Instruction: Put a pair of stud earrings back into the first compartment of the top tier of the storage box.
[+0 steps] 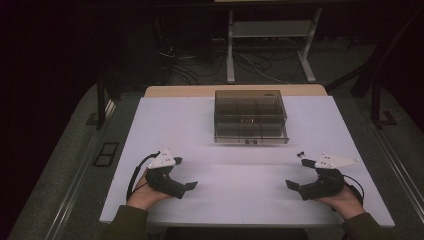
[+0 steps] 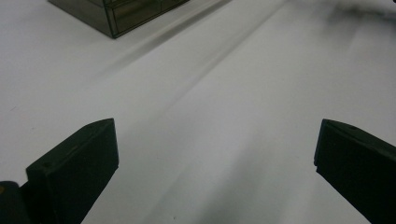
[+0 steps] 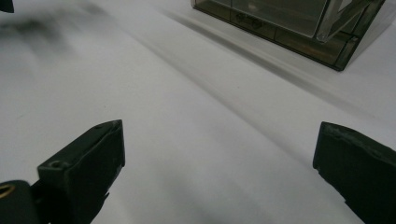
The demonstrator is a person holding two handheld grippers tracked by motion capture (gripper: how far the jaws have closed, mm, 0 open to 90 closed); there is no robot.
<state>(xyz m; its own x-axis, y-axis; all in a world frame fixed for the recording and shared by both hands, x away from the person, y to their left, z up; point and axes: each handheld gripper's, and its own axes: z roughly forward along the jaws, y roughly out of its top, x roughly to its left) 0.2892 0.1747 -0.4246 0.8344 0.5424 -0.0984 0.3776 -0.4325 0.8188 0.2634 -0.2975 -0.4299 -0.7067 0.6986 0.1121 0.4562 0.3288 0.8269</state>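
Smoky transparent plastic compartment box [image 1: 251,117] sits ahead of and between both hand-held grippers, well apart. Left hand-held gripper [image 1: 192,185] and right hand-held gripper [image 1: 289,184] rest low on white worktop [image 1: 175,125], jaws wide, empty. Likely the start; next move: reach forward to the box.

A clear compartment box [image 1: 251,117] is sitting at the far middle of the white table [image 1: 200,125]. The left gripper [image 1: 190,185] and right gripper [image 1: 291,185] are resting nearer than the box, jaws pointing inward, well apart from it.
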